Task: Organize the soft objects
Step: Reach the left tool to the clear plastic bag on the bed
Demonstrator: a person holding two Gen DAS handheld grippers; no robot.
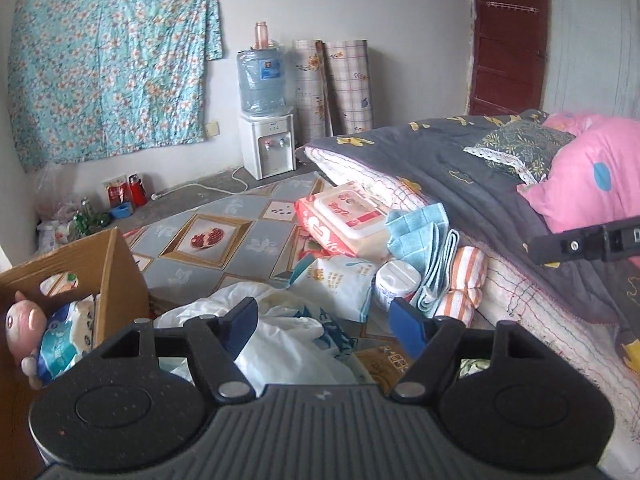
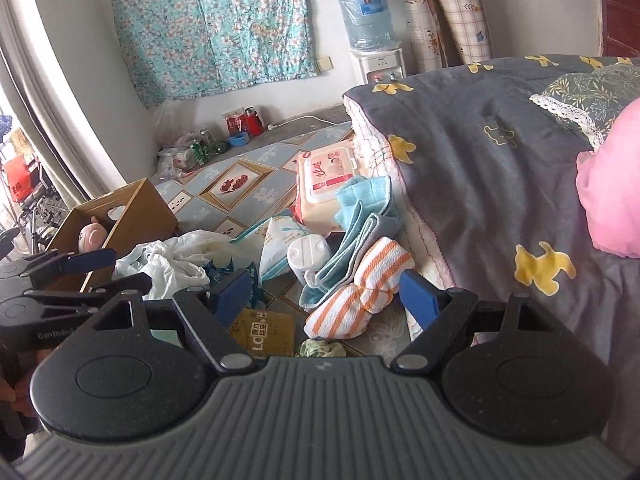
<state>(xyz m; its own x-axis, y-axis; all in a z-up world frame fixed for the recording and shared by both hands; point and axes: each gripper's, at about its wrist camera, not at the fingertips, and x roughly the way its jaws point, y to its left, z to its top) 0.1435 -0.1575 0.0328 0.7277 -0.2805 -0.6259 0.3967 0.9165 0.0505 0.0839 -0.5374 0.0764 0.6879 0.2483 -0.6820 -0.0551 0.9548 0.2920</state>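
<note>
Soft things lie in a heap on the floor by the bed: a white plastic bag [image 1: 280, 344], a blue towel [image 1: 424, 236], an orange-striped cloth [image 2: 360, 292], a wet-wipes pack [image 1: 344, 220] and a white pouch [image 2: 280, 244]. A cardboard box [image 1: 116, 280] at the left holds a pink plush toy [image 1: 24, 320] and a tissue pack [image 1: 64, 340]. My left gripper [image 1: 324, 320] is open and empty above the white bag. My right gripper [image 2: 324, 292] is open and empty, just before the striped cloth. The left gripper also shows in the right wrist view [image 2: 112, 270].
The bed [image 2: 480, 160] with a grey quilt and a pink pillow [image 1: 592, 176] fills the right side. A water dispenser [image 1: 268, 140], rolled mats [image 1: 332, 88] and bottles [image 1: 132, 192] stand along the far wall. A patterned mat [image 1: 224, 236] covers the floor.
</note>
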